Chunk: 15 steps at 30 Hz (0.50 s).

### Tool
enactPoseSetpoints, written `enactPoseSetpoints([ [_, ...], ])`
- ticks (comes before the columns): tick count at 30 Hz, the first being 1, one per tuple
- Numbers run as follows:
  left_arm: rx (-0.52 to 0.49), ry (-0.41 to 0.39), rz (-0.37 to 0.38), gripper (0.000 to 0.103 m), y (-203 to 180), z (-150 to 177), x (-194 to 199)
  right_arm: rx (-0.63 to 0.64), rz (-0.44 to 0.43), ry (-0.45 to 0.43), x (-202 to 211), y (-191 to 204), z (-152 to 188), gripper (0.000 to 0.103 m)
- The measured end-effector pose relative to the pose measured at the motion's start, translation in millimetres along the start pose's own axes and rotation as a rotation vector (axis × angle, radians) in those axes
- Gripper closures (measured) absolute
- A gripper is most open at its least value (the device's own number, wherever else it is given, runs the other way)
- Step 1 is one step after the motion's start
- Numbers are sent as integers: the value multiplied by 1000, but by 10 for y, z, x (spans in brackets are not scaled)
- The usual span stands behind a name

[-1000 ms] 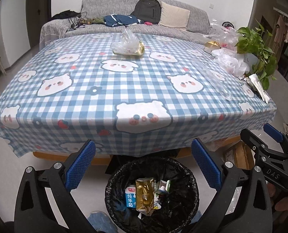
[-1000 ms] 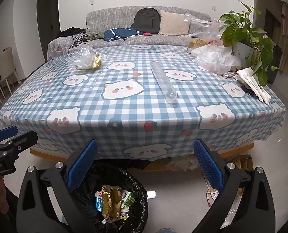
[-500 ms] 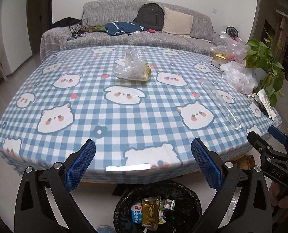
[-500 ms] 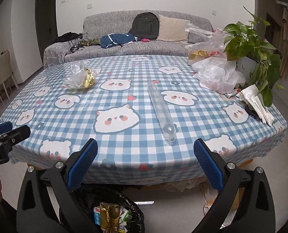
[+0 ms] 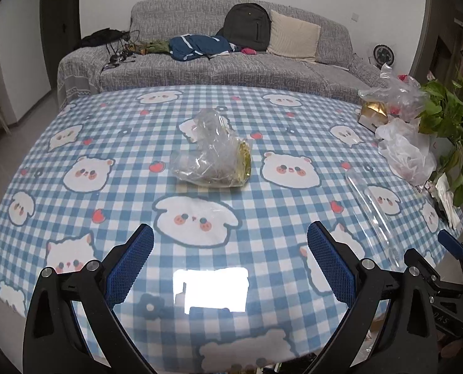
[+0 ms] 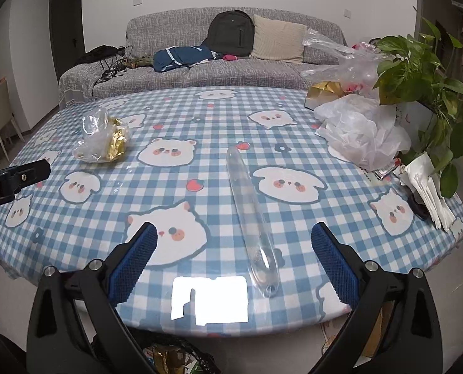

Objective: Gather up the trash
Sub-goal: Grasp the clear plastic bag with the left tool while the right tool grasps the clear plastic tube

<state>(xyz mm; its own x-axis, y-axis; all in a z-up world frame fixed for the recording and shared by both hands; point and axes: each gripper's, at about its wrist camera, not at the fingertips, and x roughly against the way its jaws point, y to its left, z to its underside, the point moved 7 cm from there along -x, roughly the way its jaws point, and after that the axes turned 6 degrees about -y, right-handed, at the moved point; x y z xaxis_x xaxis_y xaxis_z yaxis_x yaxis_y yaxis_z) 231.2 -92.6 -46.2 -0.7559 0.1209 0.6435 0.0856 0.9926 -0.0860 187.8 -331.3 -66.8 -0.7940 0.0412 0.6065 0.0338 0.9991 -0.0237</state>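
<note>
A crumpled clear plastic bag with gold foil (image 5: pixel 211 162) lies mid-table, straight ahead of my open, empty left gripper (image 5: pixel 229 265); it also shows in the right wrist view (image 6: pixel 102 140). A long clear plastic tube (image 6: pixel 252 215) lies lengthwise on the checked tablecloth (image 6: pixel 200 124) between the fingers of my open, empty right gripper (image 6: pixel 233 265); it also shows at the right of the left wrist view (image 5: pixel 373 212). Both grippers hover over the table's near edge. The rim of a black-lined trash bin (image 6: pixel 175 353) shows below the table edge.
White and clear plastic bags (image 6: pixel 360 134), a gold box (image 6: pixel 325 92), a potted plant (image 6: pixel 418 71) and folded white papers (image 6: pixel 431 193) crowd the table's right side. A grey sofa (image 5: pixel 231 59) with a backpack and clothes stands behind. A chair (image 6: pixel 0 115) is at far left.
Both grippers have risen from beside the trash bin and moved forward over the table's near edge. The bin has dropped almost out of view. Both stay open and empty.
</note>
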Motion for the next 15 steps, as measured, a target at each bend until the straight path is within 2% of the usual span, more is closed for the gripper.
enactPoseSetpoints([
  [5,8,14,-12,6,28,-265,-349,-30,-6,42,-350,-83,-110,8],
  [11,28,45,-32,6,112,-491,-797,-50,-9,91,-735,-117,-163,18],
  [15,37,72,-45,6,164,-534,-1107,-61,-9,124,-951,-128,-140,29],
])
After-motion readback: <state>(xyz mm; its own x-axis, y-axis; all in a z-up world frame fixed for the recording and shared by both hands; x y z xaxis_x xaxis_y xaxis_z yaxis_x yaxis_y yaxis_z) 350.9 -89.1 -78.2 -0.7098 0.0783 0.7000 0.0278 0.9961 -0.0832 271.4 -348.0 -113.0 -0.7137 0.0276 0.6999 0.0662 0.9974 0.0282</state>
